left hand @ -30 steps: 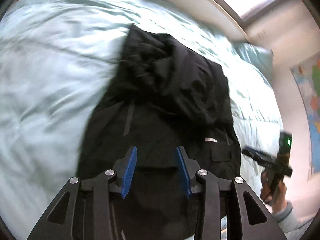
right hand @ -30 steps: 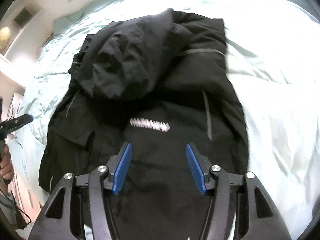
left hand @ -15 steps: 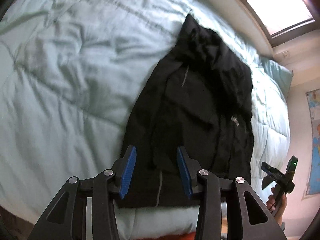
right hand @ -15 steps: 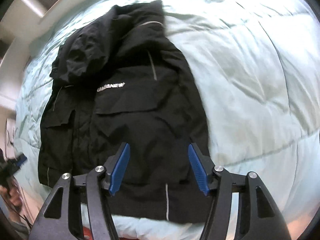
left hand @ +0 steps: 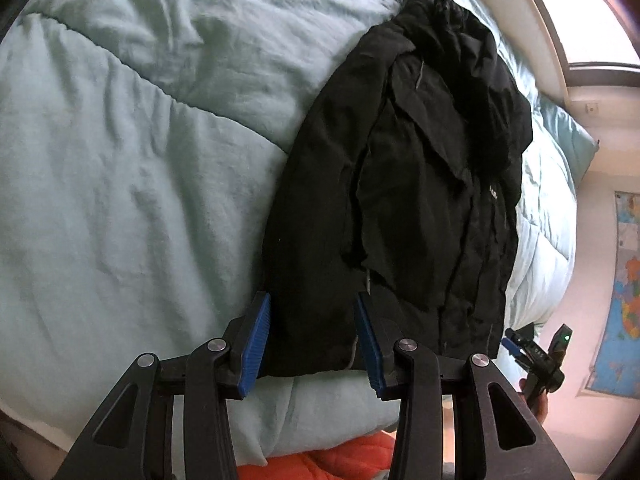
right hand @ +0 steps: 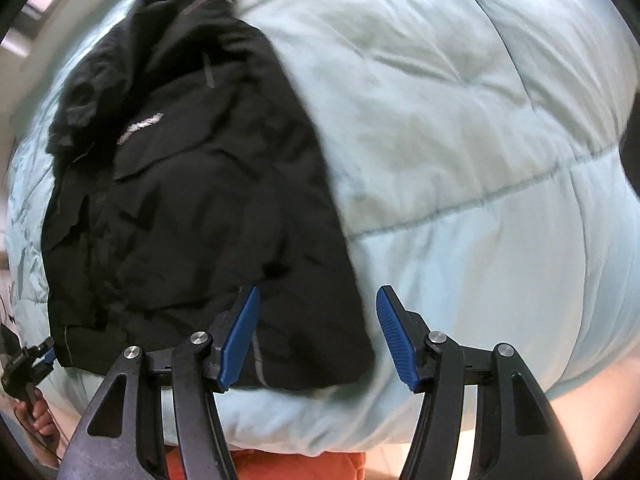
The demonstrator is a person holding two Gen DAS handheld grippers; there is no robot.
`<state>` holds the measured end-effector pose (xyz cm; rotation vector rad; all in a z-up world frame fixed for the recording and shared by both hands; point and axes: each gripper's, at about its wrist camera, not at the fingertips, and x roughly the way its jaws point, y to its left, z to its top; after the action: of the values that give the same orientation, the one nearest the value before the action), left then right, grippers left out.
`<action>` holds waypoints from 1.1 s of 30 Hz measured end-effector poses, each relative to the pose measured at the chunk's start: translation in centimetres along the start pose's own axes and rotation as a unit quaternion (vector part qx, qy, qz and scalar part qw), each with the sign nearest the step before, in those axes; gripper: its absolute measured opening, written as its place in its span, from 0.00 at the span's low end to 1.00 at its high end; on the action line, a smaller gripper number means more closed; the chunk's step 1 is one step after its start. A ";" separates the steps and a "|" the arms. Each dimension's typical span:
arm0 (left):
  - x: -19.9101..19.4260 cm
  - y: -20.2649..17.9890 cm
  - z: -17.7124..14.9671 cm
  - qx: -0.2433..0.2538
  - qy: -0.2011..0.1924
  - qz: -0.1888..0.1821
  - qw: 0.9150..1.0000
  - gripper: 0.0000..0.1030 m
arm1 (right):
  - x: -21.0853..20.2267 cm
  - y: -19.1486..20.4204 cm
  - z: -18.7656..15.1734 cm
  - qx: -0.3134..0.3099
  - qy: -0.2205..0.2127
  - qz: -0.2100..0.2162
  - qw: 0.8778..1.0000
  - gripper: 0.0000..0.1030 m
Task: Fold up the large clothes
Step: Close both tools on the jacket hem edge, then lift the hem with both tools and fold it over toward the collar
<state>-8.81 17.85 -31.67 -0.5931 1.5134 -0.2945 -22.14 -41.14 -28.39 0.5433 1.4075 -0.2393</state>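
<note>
**Ana:** So, where is the coat now?

**Ben:** Your black jacket [left hand: 404,184] lies on the pale green quilt [left hand: 132,168], stretched long, hood end far away and bottom hem close to you. I think its sides and sleeves are already folded in, because it looks like one narrow strip. It is not yet folded short, so that part looks left to do.

**Ana:** And your two grabbers?

**Ben:** Your left gripper [left hand: 312,340] hangs over the hem's left corner. Its jaws are open and hold nothing. Your right gripper [right hand: 318,338] hangs over the hem's right corner. Its jaws have just been opening a bit wider, and they are empty too. The cloth shows in the gap, but the pads do not press it.

**Ana:** Is there room to move?

**Ben:** Yes. Lots of bare quilt lies on both sides of the jacket. But watch the near edge! The hem sits just beside where the quilt rolls down, and an orange cloth [right hand: 280,466] peeks out underneath. You could push the hem away from you, toward the hood, where there is more bed.
</note>
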 end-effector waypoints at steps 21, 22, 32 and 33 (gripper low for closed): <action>0.7 -1.3 1.5 0.036 0.002 -0.052 0.998 0.40 | 1.4 -0.7 -0.8 0.019 0.006 0.031 0.999 0.34; -0.3 -2.3 1.2 0.060 -0.011 -0.081 0.995 0.34 | 0.6 -0.5 -0.9 0.016 -0.005 0.035 0.999 0.30; 1.7 -2.0 2.1 0.020 0.023 -0.160 0.987 0.32 | 2.0 -0.2 -0.5 0.053 0.039 0.142 0.988 0.36; 2.3 -1.7 2.0 0.013 0.027 -0.156 0.987 0.32 | 2.6 -0.8 -0.7 0.063 0.050 0.145 0.986 0.37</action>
<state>-6.42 15.59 -32.75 -0.8072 1.4646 -0.5734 -22.70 -41.09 -31.14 0.8663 1.3951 -0.0673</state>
